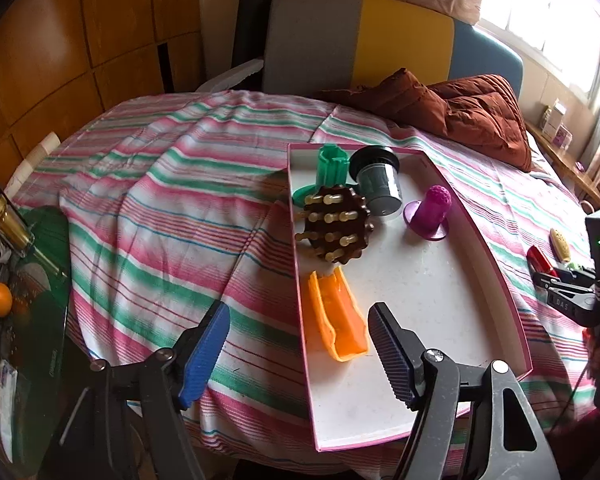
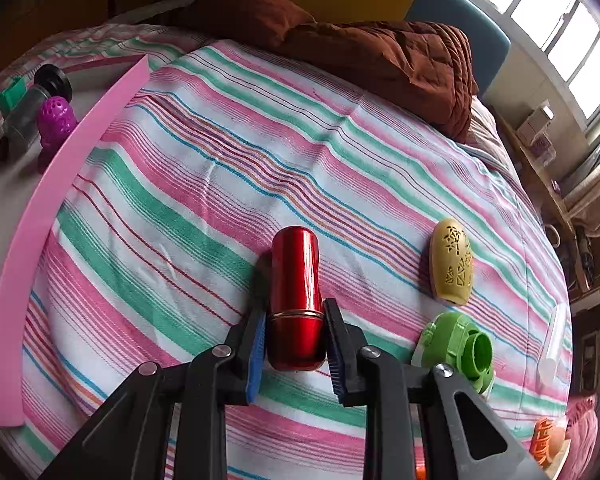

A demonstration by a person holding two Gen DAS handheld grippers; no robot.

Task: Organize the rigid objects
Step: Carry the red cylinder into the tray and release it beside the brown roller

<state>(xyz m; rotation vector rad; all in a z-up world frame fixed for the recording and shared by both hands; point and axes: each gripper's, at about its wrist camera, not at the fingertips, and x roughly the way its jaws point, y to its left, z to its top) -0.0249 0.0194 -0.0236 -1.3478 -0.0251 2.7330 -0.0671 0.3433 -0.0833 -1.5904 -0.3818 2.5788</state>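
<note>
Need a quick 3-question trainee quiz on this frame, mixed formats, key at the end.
1. True or false: the right gripper is shut on the red metal cylinder.
2. Which piece lies nearest the left gripper?
A. purple peg
B. orange channel piece
C. grey jar
3. Fill in: the yellow perforated shell lies on the ____, not in the pink-rimmed tray.

Key:
1. True; both pads press its sides.
2. B; it lies just ahead of the open jaws, untouched.
3. striped bedsheet.
</note>
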